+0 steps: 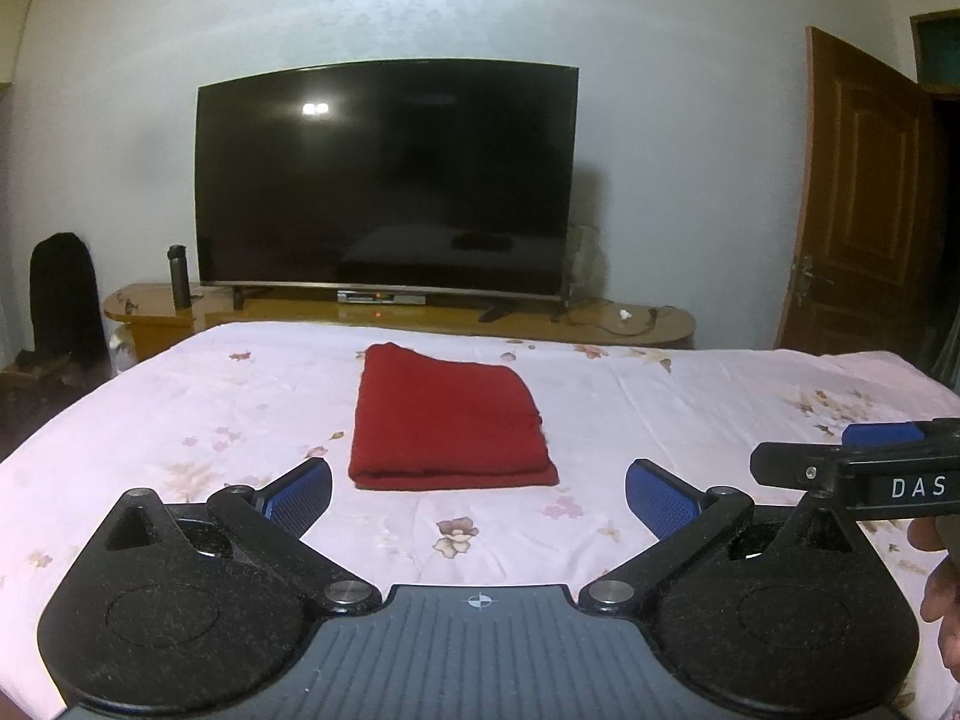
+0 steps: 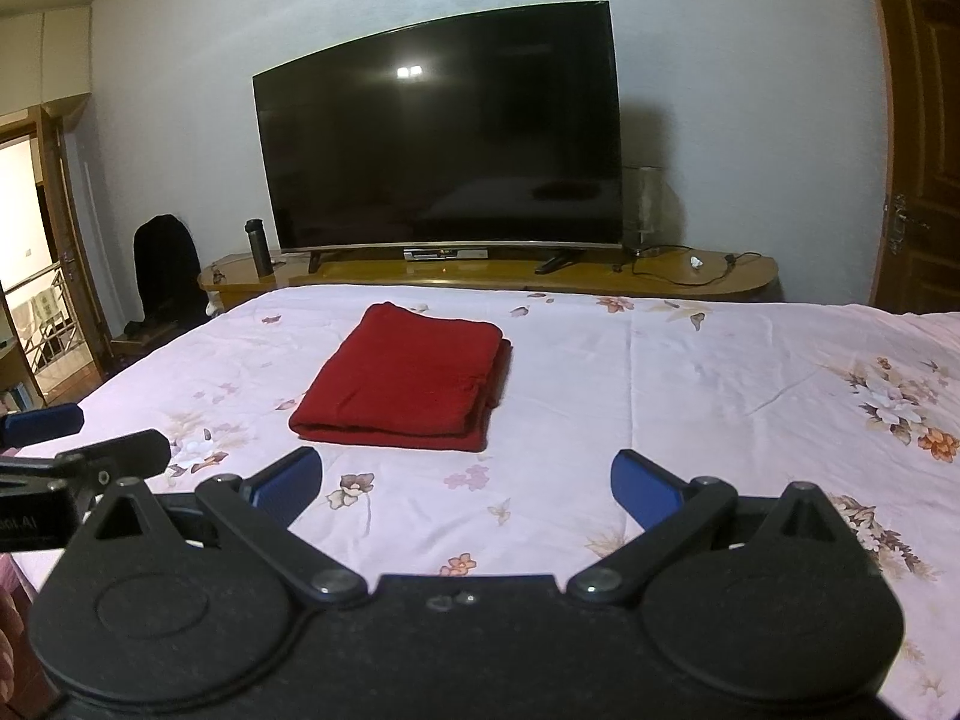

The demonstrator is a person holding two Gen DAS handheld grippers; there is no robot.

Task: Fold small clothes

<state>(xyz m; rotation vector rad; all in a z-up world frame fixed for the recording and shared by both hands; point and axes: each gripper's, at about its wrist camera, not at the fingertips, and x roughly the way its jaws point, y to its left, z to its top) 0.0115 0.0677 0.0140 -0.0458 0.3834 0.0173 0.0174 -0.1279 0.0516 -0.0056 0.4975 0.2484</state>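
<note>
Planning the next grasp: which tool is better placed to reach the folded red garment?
Left, probably. In the left wrist view the red garment lies straight ahead of the open left tool. In the right wrist view it sits left of the open right tool, so that one would need to shift sideways first.

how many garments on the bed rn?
1: a folded red knit garment lying mid-bed on the pink floral bedsheet, ahead of both open jaws. Any others outside both views can't be ruled out.
</note>
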